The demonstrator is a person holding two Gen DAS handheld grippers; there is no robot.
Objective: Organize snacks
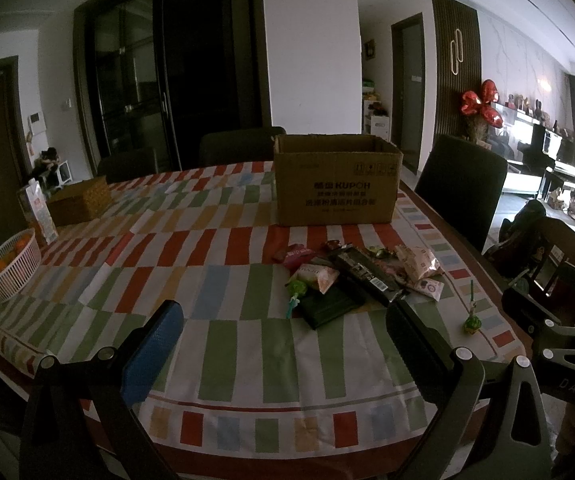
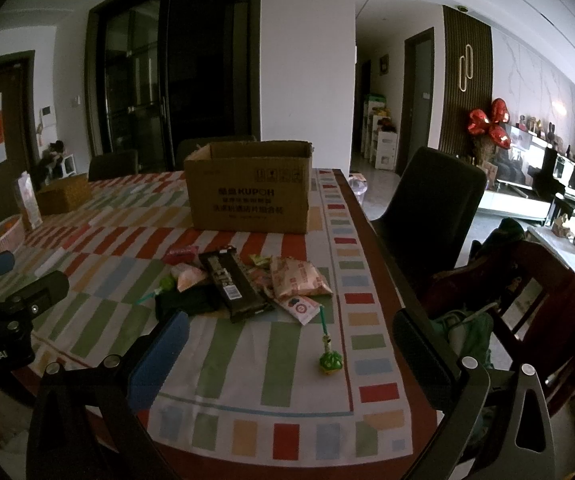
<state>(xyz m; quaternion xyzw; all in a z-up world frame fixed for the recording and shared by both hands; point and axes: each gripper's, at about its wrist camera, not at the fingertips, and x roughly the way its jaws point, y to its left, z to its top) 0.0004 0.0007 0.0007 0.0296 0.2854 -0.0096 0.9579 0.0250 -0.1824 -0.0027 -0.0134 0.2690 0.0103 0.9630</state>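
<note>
Snacks (image 1: 361, 276) are found heaped on the striped tablecloth (image 1: 247, 352), just in front of the open cardboard box (image 1: 337, 184), into which nothing is seen to have been placed; sorting is judged not yet begun. Left gripper (image 1: 283, 344) and right gripper (image 2: 291, 360) are held with fingers wide apart and empty, clear cloth is noted before both, and a green lollipop (image 2: 330, 360) is noted near the table's right edge

Snack pile (image 1: 361, 276) on tablecloth (image 1: 223, 344) — box (image 1: 337, 180) behind.
</note>
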